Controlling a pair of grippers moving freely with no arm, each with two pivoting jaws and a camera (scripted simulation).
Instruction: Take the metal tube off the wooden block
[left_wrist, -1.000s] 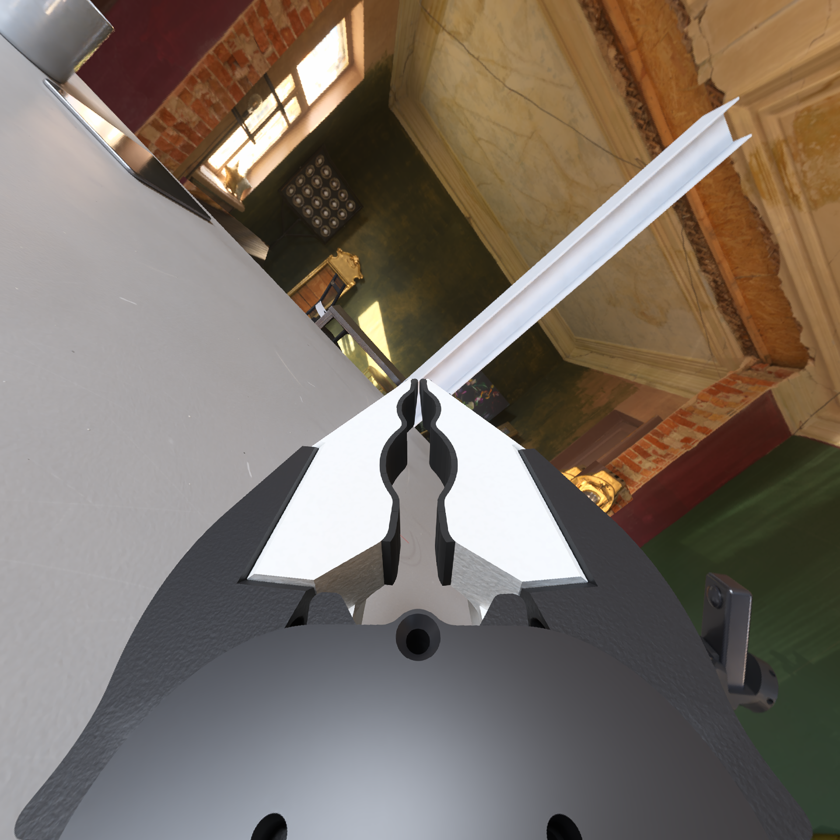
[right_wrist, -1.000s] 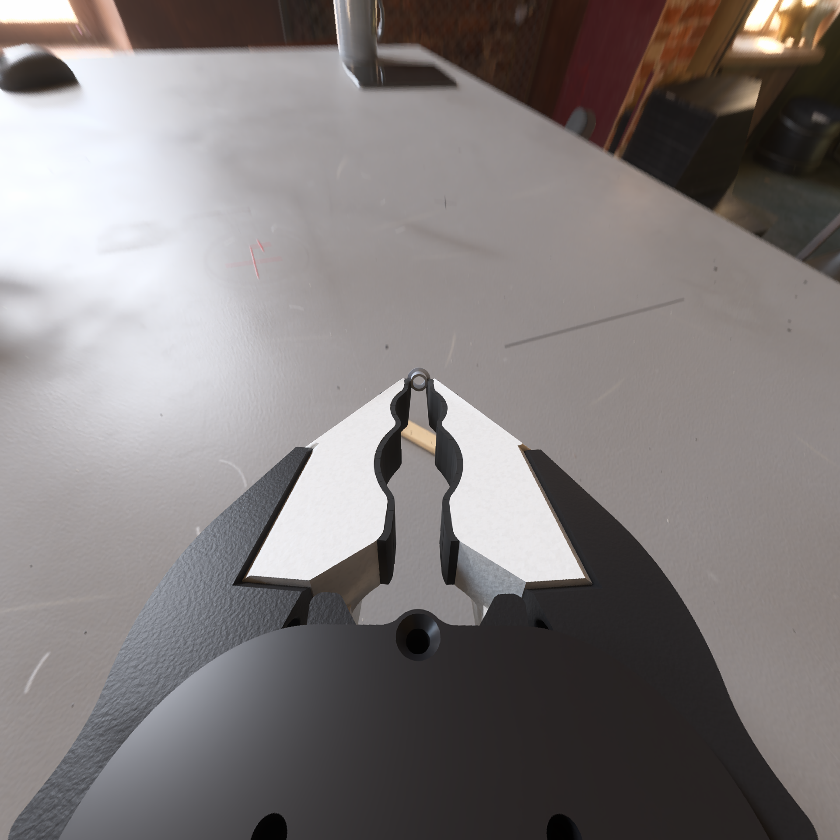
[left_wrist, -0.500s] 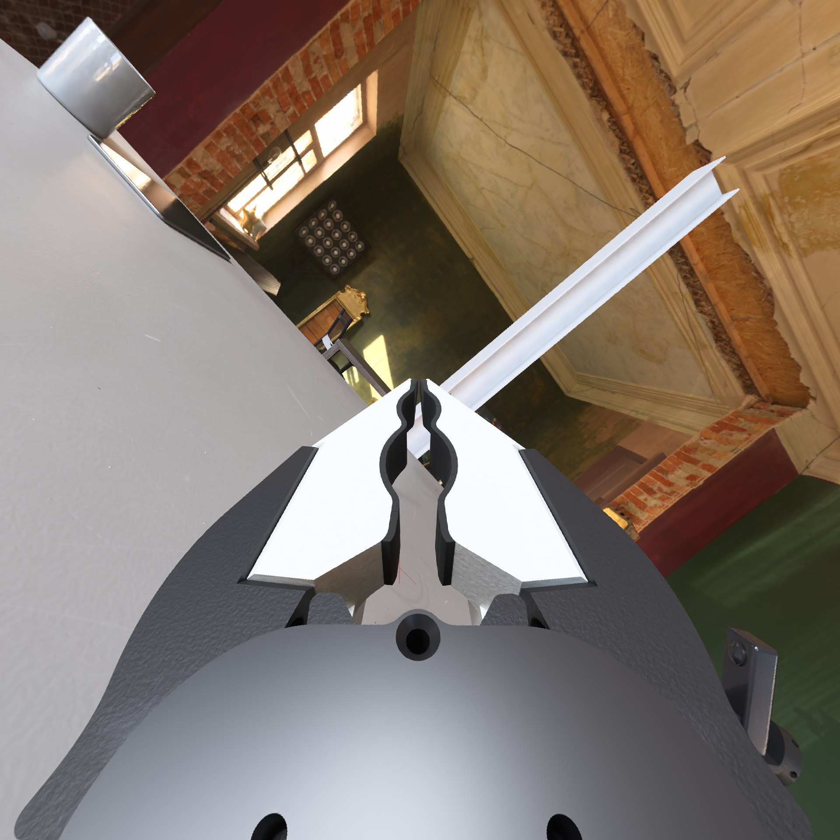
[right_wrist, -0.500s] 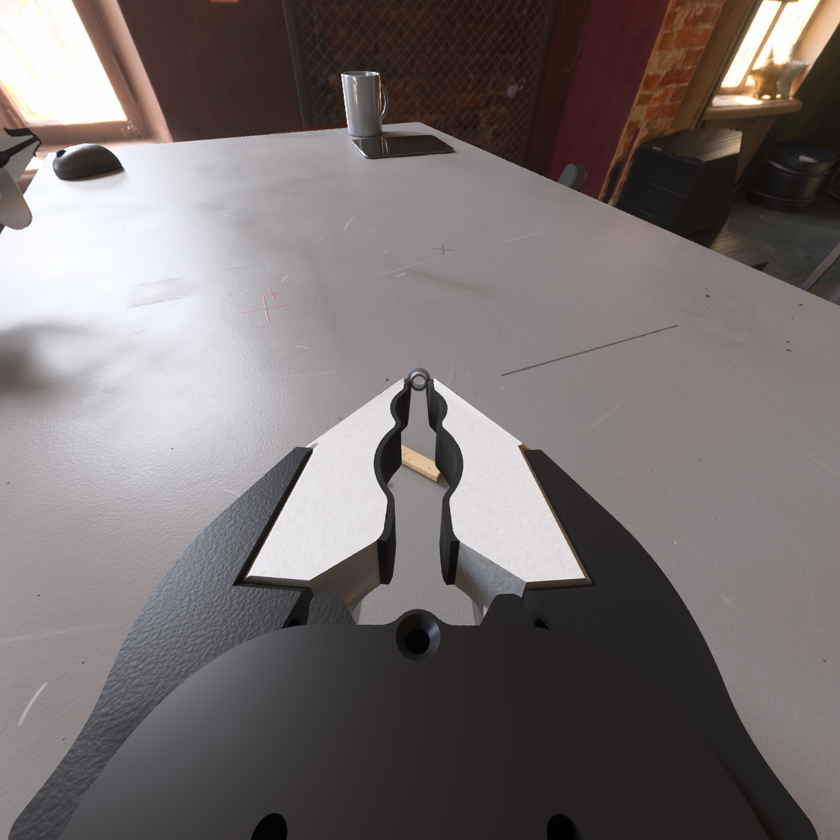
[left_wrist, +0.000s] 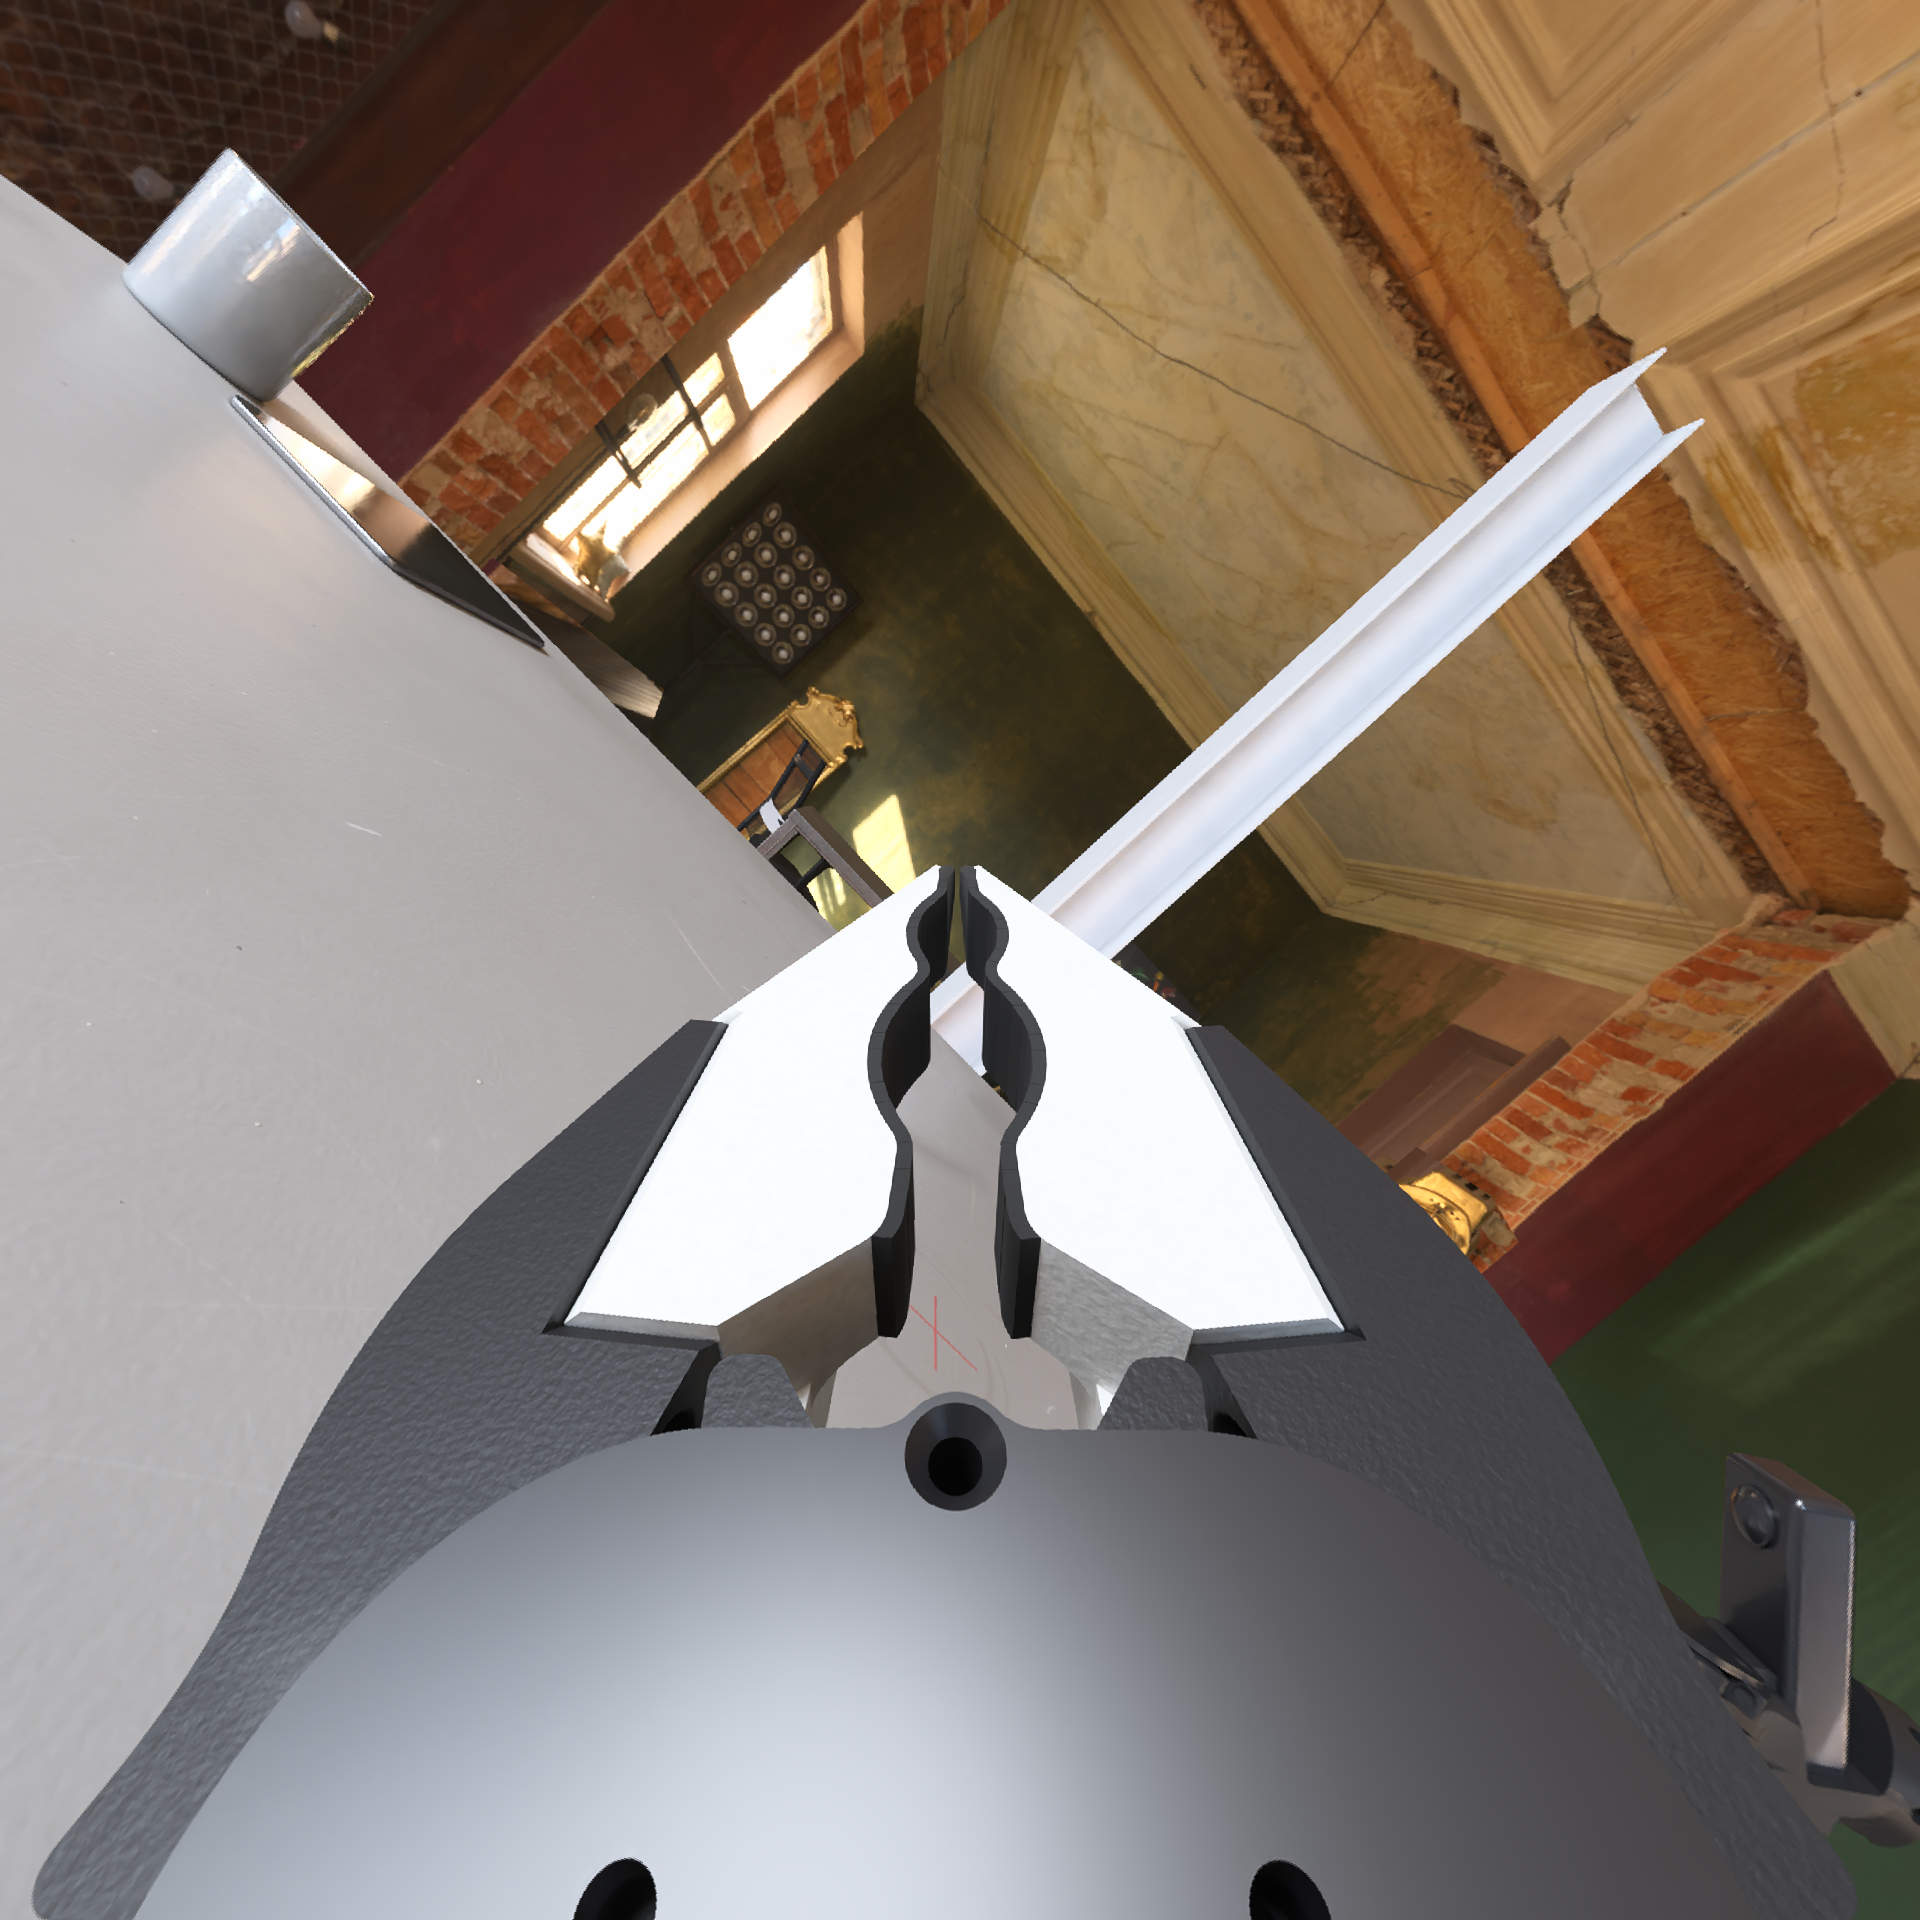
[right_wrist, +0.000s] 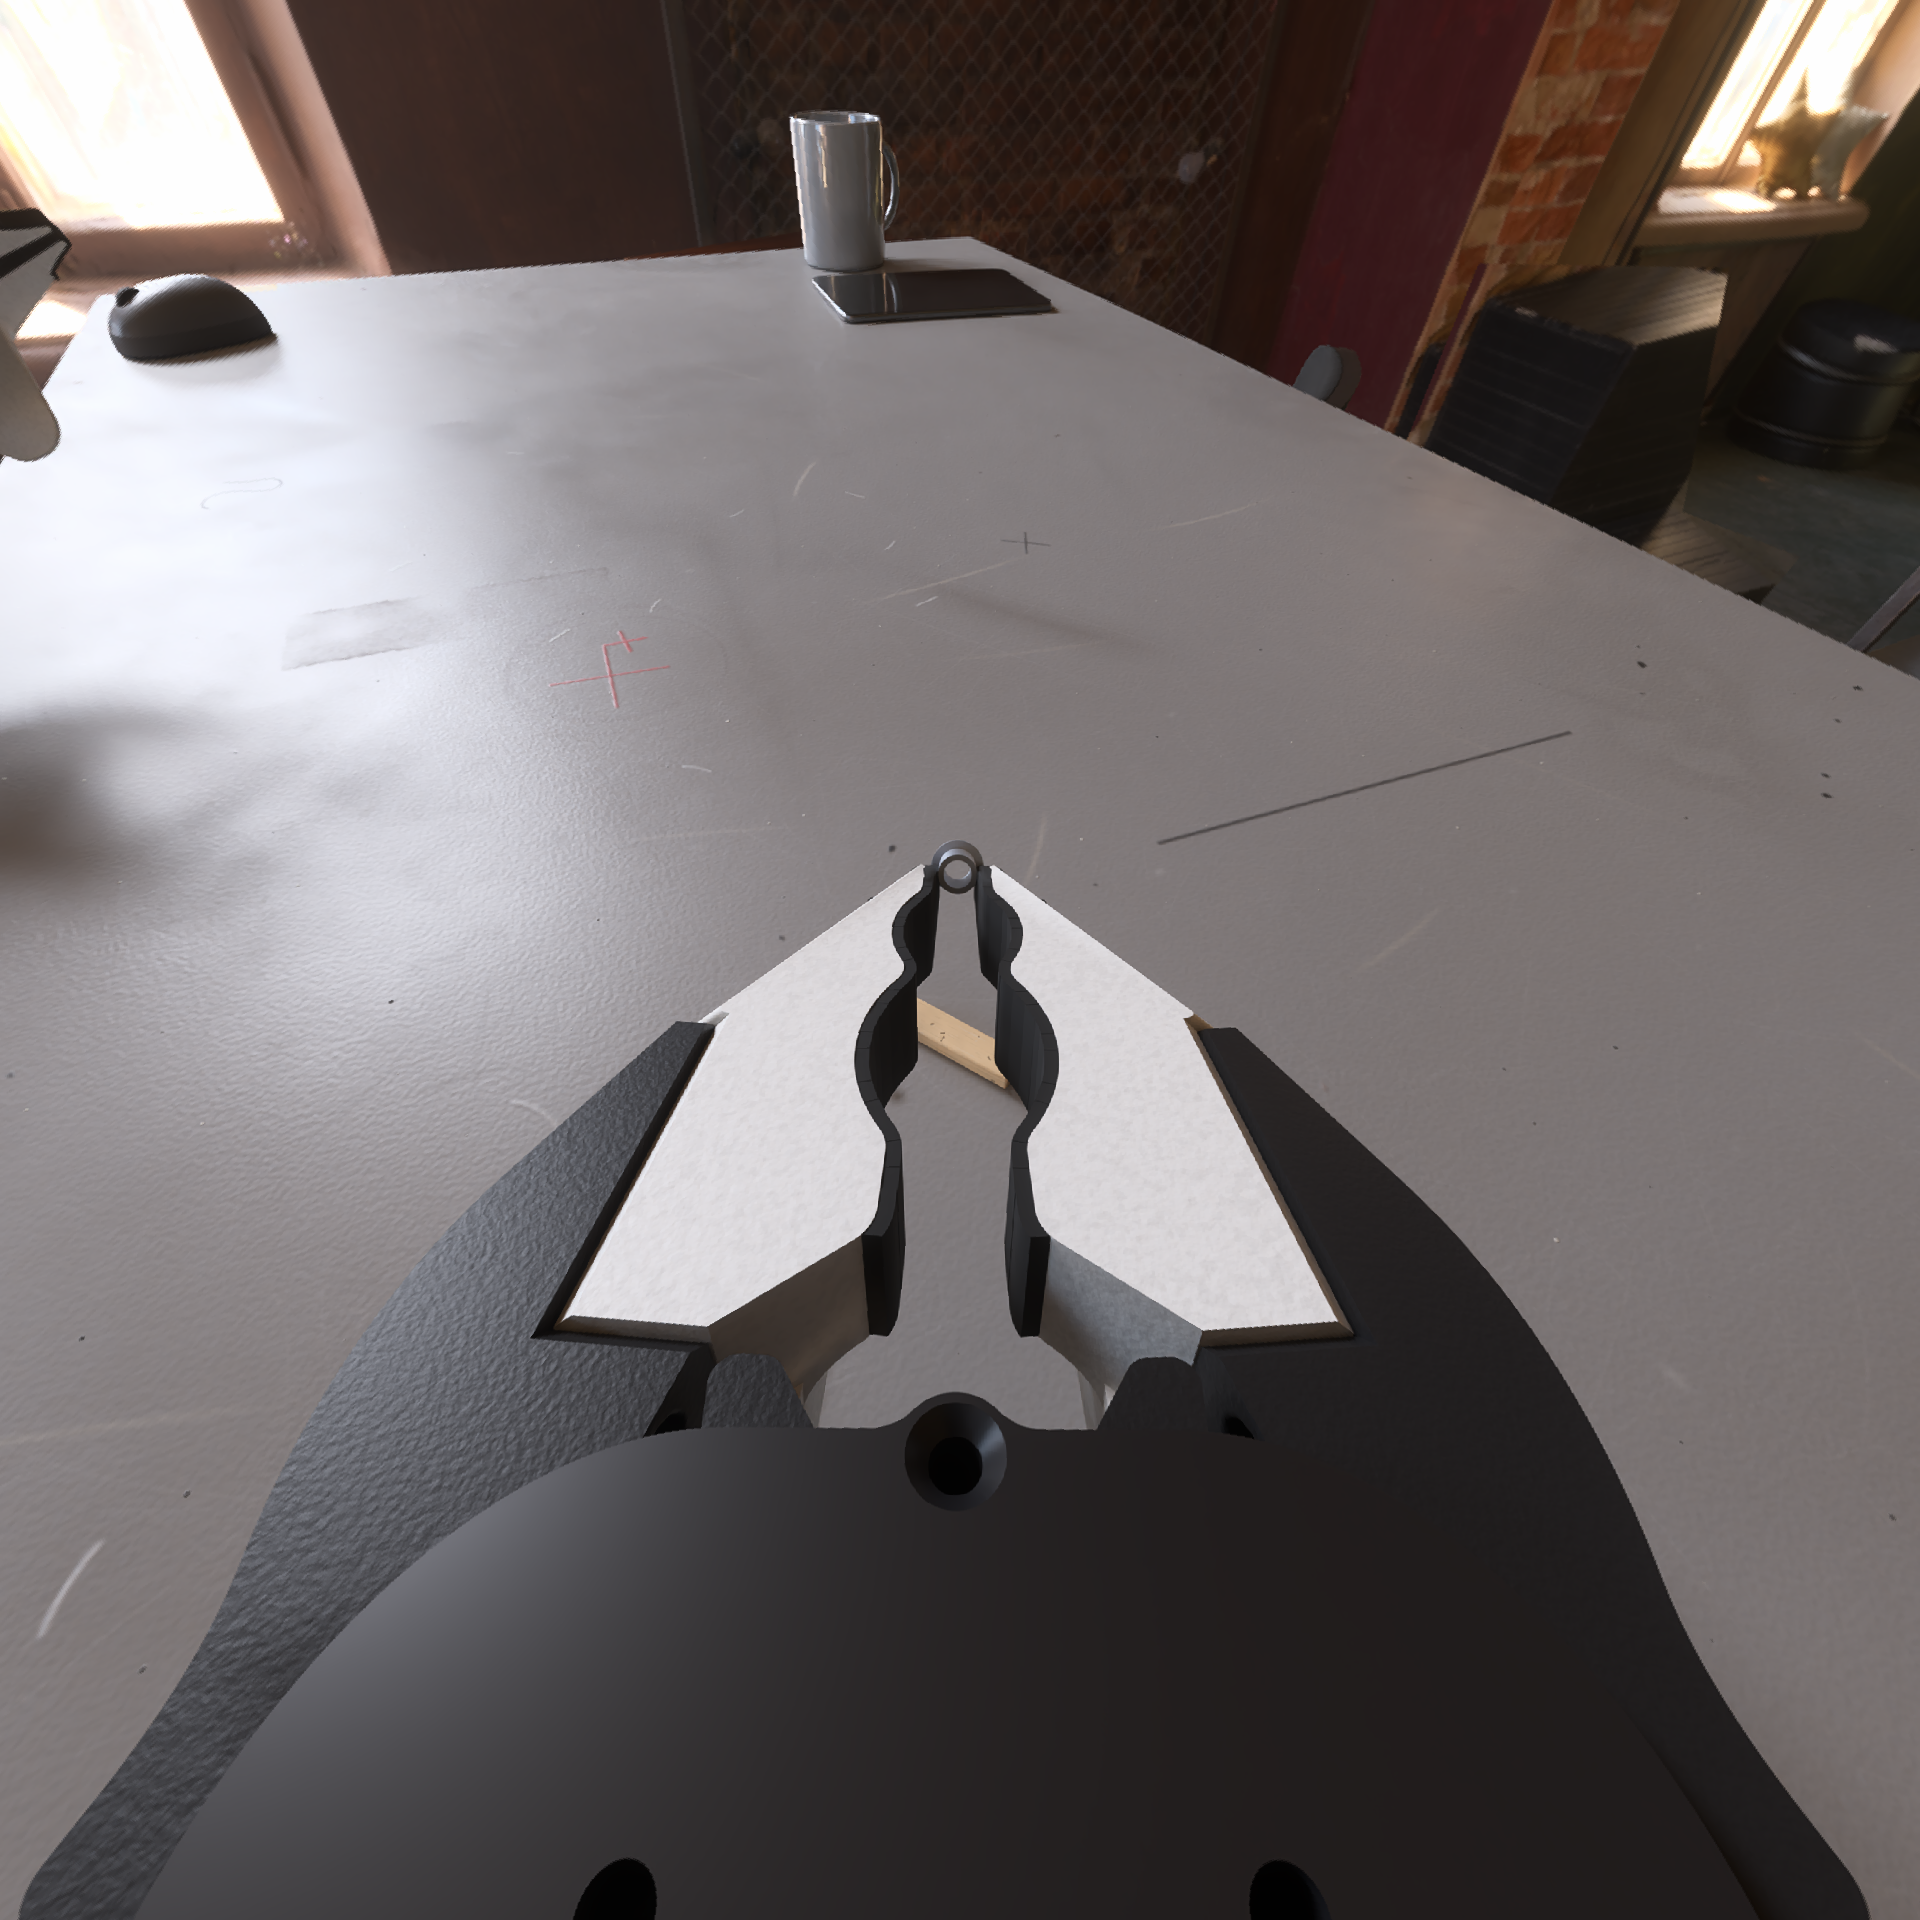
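Metal tube (right_wrist: 957, 865) pinched at right tongs' (right_wrist: 957, 878) tips

The right gripper (right_wrist: 957, 883) hides most of the wooden block (right_wrist: 961, 1051).

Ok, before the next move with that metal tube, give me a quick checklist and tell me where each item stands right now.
1. Right claw shut on the metal tube, gripped at the very tips: ok.
2. Tube clear of the wooden block: cannot tell, the fingers hide the gap.
3. Block lying on the table: ok.
4. Left claw shut, holding nothing: ok.
5. Mug and mouse far from the tube: ok.
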